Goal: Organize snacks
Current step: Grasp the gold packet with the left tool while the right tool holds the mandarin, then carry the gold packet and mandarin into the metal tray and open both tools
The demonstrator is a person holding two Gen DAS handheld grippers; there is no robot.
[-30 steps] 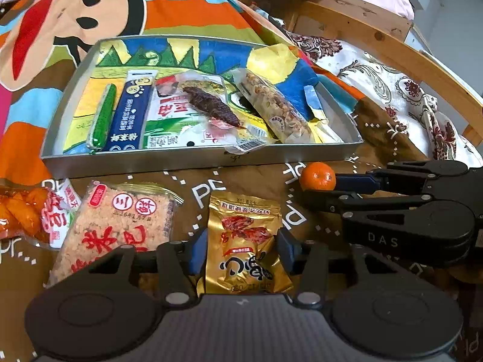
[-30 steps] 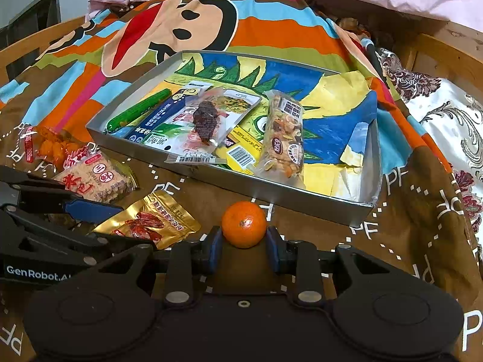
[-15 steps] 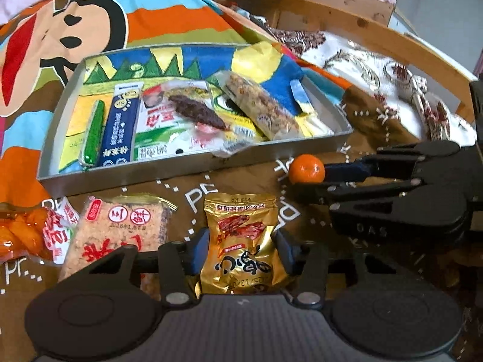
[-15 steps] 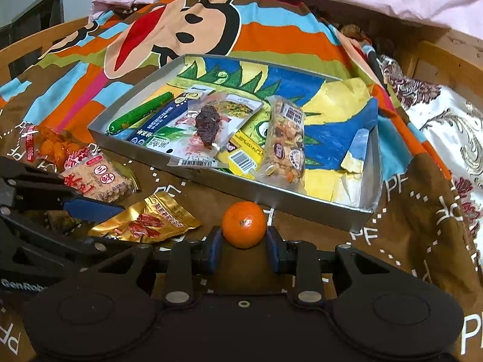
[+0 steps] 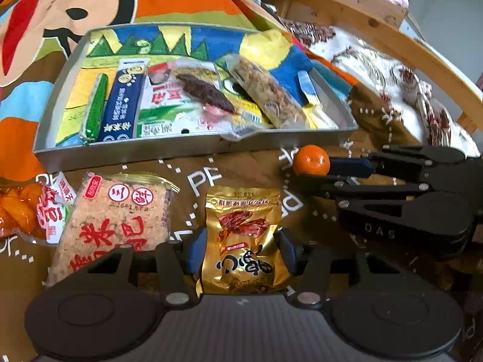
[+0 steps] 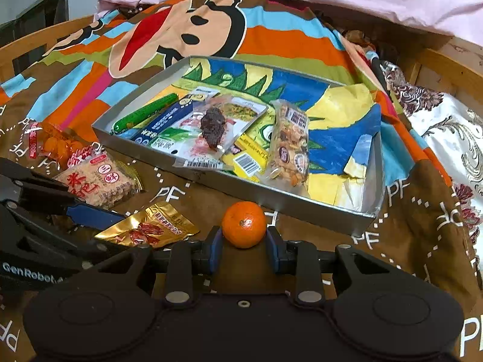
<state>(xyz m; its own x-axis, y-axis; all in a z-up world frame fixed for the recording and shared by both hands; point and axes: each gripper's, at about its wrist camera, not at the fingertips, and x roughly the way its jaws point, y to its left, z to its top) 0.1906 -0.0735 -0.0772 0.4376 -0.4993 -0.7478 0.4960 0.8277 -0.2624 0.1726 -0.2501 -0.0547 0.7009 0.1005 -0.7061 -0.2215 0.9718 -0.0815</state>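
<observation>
- Your left gripper point(image 5: 241, 250) has just been closing; its blue pads now press the sides of the gold snack packet point(image 5: 244, 238), low centre of the left view.
- Your right gripper point(image 6: 244, 247) is clamped on the mandarin point(image 6: 244, 224), bottom centre of the right view, just in front of the tray's near wall.
- The tray point(image 6: 302, 199) holds packets toward its left end; its right end shows bare lining.
- Lift both items clear of the near wall before moving forward.
- The foil may slip, so grip firmly.
- Set the fruit down gently in the bare right end; it can roll.
</observation>
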